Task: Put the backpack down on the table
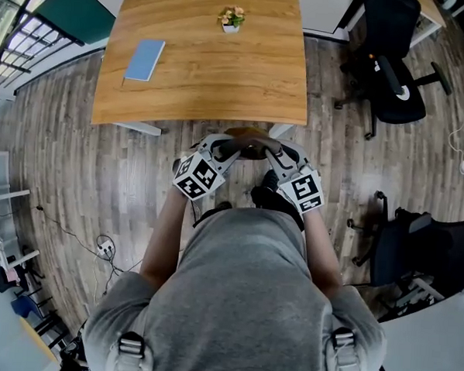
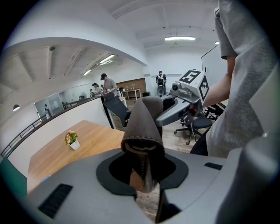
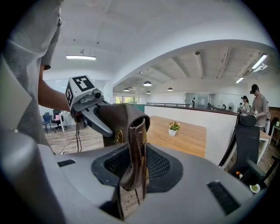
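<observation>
Head view is showing the backpack (image 1: 248, 148) only as a brown leather top hanging between the two tools in front of the person's chest. Most of its body is lying hidden under them and under the grey shirt. It is hanging over the wooden floor (image 1: 124, 167), just short of the near edge of the table (image 1: 199, 78) and not yet touching it. The left hand-held gripper (image 1: 232, 150) is pinching a fold of the bag's brown strap (image 2: 142, 127), its jaws standing narrow with the leather pressed between them. The right hand-held gripper (image 1: 269, 150) is doing the same, and its own view shows a flat stitched length of strap (image 3: 131, 144) clamped between its jaws. So the lifting and carrying are looking done. What is remaining, by my judgement, is bringing the bag over the bare near half of the table, lowering it and letting go. Farther back on the table, a blue notebook (image 1: 145, 59) and a small potted plant (image 1: 231, 19) are sitting well apart from that landing spot.
</observation>
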{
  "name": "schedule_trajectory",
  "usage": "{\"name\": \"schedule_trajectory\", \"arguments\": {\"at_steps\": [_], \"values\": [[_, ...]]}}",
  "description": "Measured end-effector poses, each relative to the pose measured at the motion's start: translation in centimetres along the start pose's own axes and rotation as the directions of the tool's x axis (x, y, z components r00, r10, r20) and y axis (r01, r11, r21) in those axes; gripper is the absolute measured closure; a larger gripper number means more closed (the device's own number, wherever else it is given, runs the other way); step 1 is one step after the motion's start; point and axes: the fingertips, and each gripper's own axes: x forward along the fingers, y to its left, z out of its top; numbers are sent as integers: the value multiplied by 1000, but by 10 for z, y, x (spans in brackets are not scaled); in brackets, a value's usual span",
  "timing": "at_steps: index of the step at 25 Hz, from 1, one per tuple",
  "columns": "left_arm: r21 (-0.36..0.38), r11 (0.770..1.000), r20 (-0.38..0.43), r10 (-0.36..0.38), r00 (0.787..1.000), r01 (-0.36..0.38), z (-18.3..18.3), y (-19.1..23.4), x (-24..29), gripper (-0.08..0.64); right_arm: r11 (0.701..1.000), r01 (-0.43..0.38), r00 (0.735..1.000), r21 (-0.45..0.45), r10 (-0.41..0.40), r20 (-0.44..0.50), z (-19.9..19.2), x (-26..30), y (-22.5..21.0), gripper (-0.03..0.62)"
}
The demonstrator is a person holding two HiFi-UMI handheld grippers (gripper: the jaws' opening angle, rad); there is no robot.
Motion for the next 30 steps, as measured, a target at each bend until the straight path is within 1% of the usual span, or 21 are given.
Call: {"name": "schedule_trajectory", "arguments": {"at_steps": [6, 10, 14, 18, 22, 26, 30], "values": [[-21, 999, -5, 37, 999, -37, 20, 8, 24, 456, 999, -39, 999, -22, 39, 2, -1, -4, -34, 486], [-18, 998, -18, 59, 998, -59, 33, 12, 41, 455, 997, -64, 998, -31, 64, 3, -5, -7, -57, 486], [-20, 997, -22, 78, 997, -78, 45, 15, 52, 454, 997, -70, 998, -25, 71, 4, -4, -10, -73, 486], [-8, 996, -34, 92, 995, -93, 56, 18, 60, 454, 995, -85, 995, -52, 87, 38, -2, -12, -88, 486], [0, 993, -62, 121, 991, -122, 60, 21, 66, 454, 995, -96, 994, -40, 98, 47, -3, -10, -96, 488], [-15, 990, -61, 139, 988, -140, 61, 23, 66, 454, 992, -114, 992, -58, 117, 55, -1, -10, -98, 488], [-10, 989, -60, 149, 987, -150, 62, 23, 67, 454, 990, -122, 990, -75, 126, 57, 0, -10, -100, 488]]}}
